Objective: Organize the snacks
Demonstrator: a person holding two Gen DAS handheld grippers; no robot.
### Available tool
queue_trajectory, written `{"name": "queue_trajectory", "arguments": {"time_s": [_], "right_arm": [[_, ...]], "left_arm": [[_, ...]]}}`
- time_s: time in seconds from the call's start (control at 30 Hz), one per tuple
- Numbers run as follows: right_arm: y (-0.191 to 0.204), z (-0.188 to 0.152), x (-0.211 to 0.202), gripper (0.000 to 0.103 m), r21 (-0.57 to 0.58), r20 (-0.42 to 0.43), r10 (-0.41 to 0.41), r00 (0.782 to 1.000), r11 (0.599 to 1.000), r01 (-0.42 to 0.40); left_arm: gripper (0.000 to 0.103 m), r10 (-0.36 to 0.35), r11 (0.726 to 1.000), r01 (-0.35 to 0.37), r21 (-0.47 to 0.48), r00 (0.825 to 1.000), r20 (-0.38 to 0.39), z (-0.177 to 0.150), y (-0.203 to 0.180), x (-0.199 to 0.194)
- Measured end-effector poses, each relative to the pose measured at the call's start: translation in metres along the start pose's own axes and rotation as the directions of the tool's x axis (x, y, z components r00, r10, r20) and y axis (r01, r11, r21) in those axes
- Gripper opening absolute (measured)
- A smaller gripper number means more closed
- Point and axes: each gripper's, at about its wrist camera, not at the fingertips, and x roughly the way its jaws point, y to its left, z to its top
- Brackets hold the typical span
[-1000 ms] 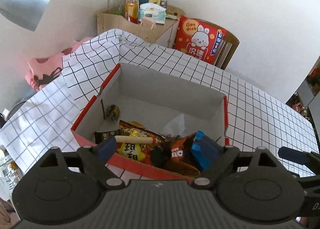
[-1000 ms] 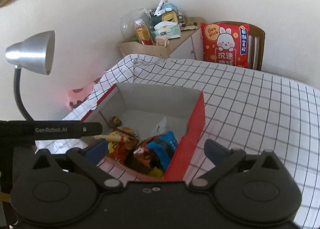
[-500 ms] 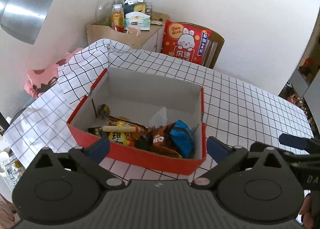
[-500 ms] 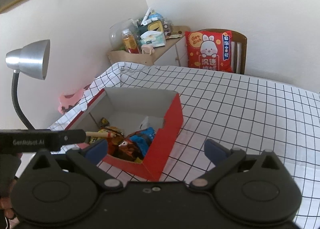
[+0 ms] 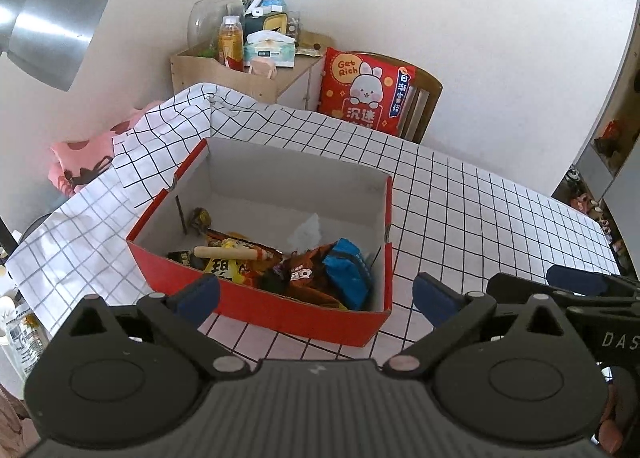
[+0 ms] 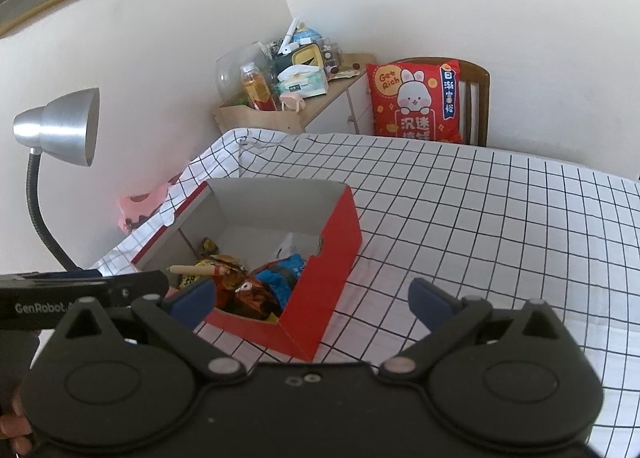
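Note:
A red cardboard box (image 5: 304, 312) with a grey inside sits on the checked tablecloth; it also shows in the right wrist view (image 6: 340, 234). Inside lie several snack packs: a blue pack (image 5: 347, 272), a brown Oreo pack (image 5: 302, 274), a yellow pack (image 5: 224, 268) and a sausage stick (image 5: 230, 253). My left gripper (image 5: 316, 296) is open and empty, held above the table in front of the box. My right gripper (image 6: 312, 300) is open and empty, near the box's right front corner.
A silver desk lamp (image 6: 60, 125) stands left of the box. A wooden shelf with bottles and tissues (image 5: 240, 57) and a chair with a red rabbit cushion (image 5: 366, 91) stand behind the table. The checked tablecloth (image 6: 500, 209) stretches right of the box.
Both grippers have pulled back and up from the box. My left gripper, earlier over the snacks inside the box, has opened wide and now sits in front of it.

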Motion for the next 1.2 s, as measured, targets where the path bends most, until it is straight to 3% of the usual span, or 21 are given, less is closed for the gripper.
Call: {"name": "queue_trajectory", "arguments": {"time_s": [1.2], "right_arm": [[0.0026, -0.0034, 0.0049, 0.103, -0.004, -0.016, 0.013, 1.0, 1.0, -0.013]], "left_arm": [[0.103, 0.046, 0.999, -0.046, -0.003, 0.999, 0.009, 0.0018, -0.0007, -0.0026]]}}
